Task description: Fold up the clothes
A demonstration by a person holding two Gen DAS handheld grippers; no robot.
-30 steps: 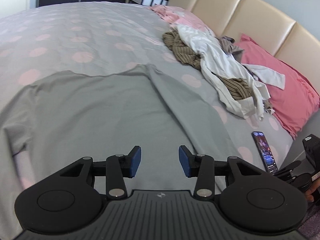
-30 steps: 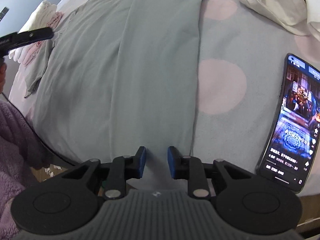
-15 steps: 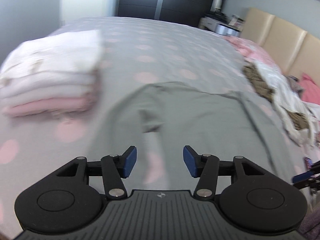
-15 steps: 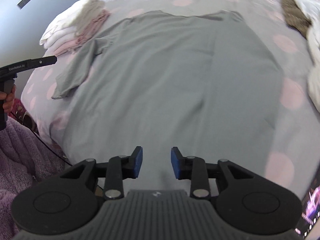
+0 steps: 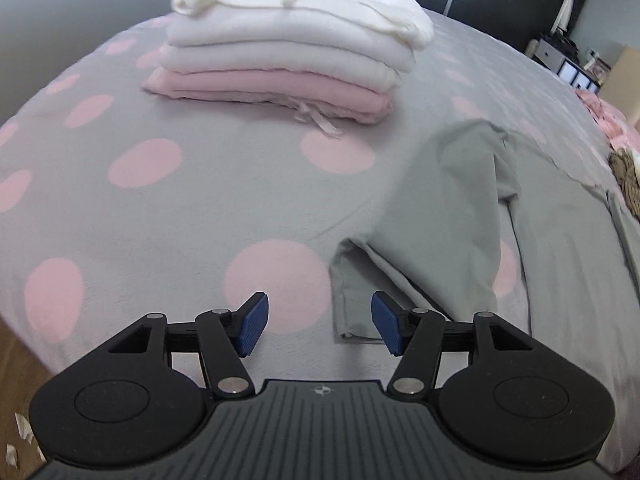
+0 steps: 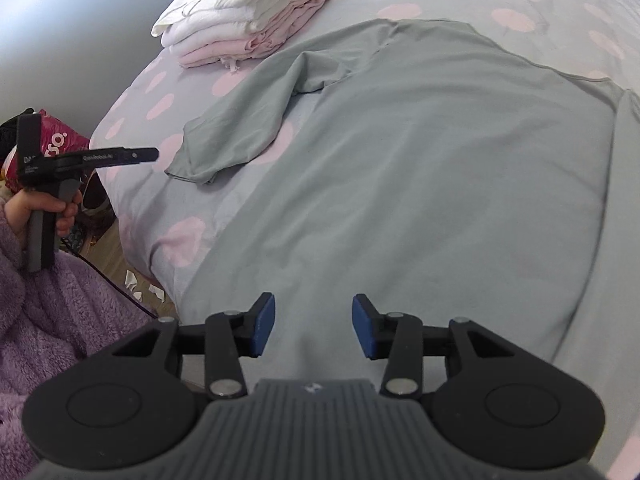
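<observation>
At the far left of the right wrist view a hand [image 6: 44,210] emerges from a fluffy purple sleeve [image 6: 60,300] and grips the handle of the left gripper [image 6: 152,155], whose thin black arm reaches level toward the bed edge. Beyond it a red printed bag [image 6: 56,140] sits low by the floor, and white scraps [image 6: 138,286] lie on the wooden boards. On the bed [image 6: 132,120] — a soft grey cover with pale pink dots — a stack of folded clothes [image 6: 244,12] sits at the corner, pink knit layers below, white ones above, edges squared. Just beside it the grey long-sleeved shirt [image 6: 420,152] lies spread flat, smooth thin cloth with faint creases; its long sleeve [image 6: 240,128] trails slackly toward the bed edge, the cuff bunched. The right gripper [image 6: 313,330] hangs over the shirt's lower body, its jaws having just been opening, blue ribbed pads apart with nothing clamped between them. In the left wrist view the folded stack [image 5: 296,48] stands across the bed [image 5: 120,208], thick rounded folds with a frayed ribbon at the bottom layer. To the right the shirt sleeve [image 5: 448,216] lies doubled on itself, and its hemmed cuff [image 5: 348,292] rests between the pads of the left gripper [image 5: 320,330] in this view. Those jaws have also just been opening and stand apart, not pressing the cloth. At the far right a brown garment [image 5: 628,172] shows at the picture's edge.
</observation>
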